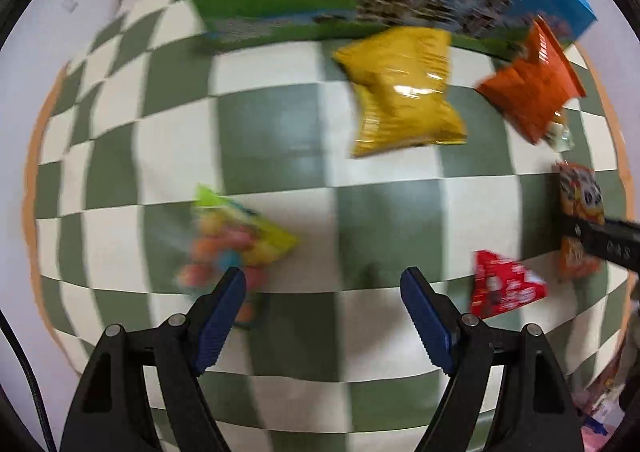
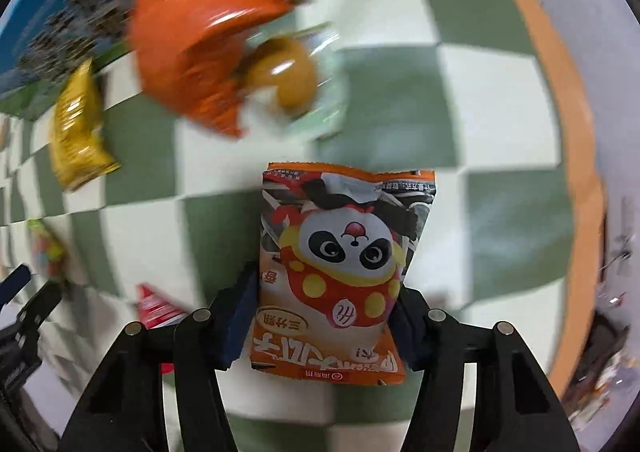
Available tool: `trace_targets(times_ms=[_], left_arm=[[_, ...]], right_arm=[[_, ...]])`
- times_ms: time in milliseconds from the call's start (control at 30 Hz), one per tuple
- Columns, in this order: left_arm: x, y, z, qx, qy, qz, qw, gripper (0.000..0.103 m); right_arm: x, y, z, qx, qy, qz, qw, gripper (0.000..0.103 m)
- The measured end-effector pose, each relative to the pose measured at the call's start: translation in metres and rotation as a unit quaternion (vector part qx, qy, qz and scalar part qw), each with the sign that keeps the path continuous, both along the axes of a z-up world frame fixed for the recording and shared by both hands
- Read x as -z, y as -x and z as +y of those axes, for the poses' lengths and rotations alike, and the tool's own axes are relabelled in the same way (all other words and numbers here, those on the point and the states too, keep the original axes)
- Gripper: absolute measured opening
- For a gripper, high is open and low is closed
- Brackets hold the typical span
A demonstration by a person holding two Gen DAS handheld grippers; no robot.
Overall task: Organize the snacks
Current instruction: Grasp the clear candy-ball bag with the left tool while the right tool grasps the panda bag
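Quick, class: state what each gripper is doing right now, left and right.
Left gripper: open, holding nothing.
Right gripper: closed on the panda snack packet.

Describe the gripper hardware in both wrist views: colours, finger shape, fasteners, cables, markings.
Both alike: the left gripper and right gripper have glossy black angular linkage arms with triangular cut-outs, round silver pivot pins, and dark blue ribbed finger pads. A black cable runs along the left view's edge. White lettering on the right gripper's body is blurred.

Green-and-white checked cloth (image 1: 280, 123); yellow bag (image 1: 404, 91), orange bag (image 1: 528, 91), red packet (image 1: 504, 286), orange panda-print packet (image 2: 340, 272)
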State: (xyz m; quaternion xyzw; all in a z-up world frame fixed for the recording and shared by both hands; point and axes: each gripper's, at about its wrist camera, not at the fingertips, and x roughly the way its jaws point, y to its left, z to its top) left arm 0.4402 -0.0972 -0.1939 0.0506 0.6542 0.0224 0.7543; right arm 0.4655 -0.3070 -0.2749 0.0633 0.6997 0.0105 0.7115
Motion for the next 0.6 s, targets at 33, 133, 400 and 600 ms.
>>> trace_targets(times_ms=[33, 133, 400, 600], left_arm=[[-0.002, 0.001, 0.006, 0.002, -0.01, -0.001, 0.9999, 0.079], [0.003, 0.005, 0.024, 0.03, -0.052, 0.01, 0.9981, 0.079], [0.048, -0.01, 0.042, 0.051, -0.059, 0.064, 0.9949, 0.054], [0.043, -0.024, 0.085, -0.093, 0.069, 0.079, 0.9901, 0.051]], right_arm=[[0.001, 0.007, 0.008, 0.002, -0.012, 0.005, 1.0, 0.061], [0.005, 0.019, 0.025, 0.002, -0.034, 0.019, 0.999, 0.061], [0.014, 0.014, 0.046, -0.007, -0.033, 0.04, 0.999, 0.079], [0.002, 0.0, 0.049, -0.018, 0.006, 0.002, 1.0, 0.063]])
